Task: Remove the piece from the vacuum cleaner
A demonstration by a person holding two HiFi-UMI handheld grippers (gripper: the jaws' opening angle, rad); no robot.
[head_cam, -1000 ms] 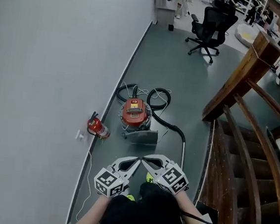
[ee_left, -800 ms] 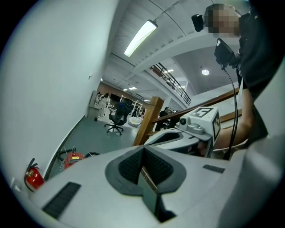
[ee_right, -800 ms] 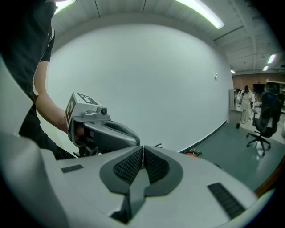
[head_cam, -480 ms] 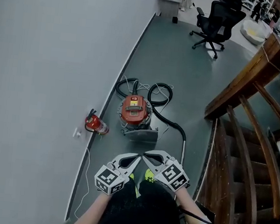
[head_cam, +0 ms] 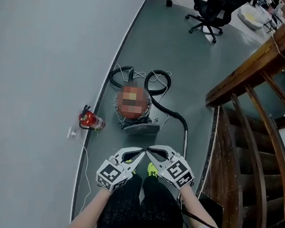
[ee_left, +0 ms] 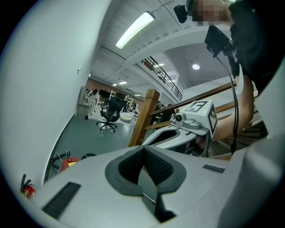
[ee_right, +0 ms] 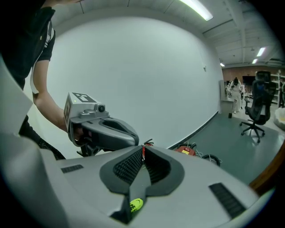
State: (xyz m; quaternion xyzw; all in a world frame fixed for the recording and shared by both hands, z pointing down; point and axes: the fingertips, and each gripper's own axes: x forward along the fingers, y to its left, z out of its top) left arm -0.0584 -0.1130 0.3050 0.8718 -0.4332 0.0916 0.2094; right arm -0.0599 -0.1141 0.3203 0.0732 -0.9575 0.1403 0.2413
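A red canister vacuum cleaner (head_cam: 132, 103) stands on the grey floor by the wall, partly under a mosaic patch. Its black hose (head_cam: 158, 82) loops behind it and runs to a metal wand (head_cam: 185, 141); a grey floor head (head_cam: 140, 128) lies in front of it. The vacuum cleaner (ee_left: 67, 163) is small in the left gripper view and its red body (ee_right: 184, 150) peeks over the jaws in the right gripper view. My left gripper (head_cam: 142, 153) and right gripper (head_cam: 149, 151) are held close together, tips nearly touching, well short of the vacuum. Both are shut with nothing between the jaws.
A red fire extinguisher (head_cam: 88, 121) lies at the wall's foot, beside a white cable (head_cam: 83, 163). A wooden staircase with handrail (head_cam: 254, 112) fills the right side. A black office chair (head_cam: 210, 9) stands far down the floor.
The view has shifted forward and down: the vacuum cleaner and extinguisher sit slightly lower-left in the head view. Both grippers keep their pose, shut and side by side.
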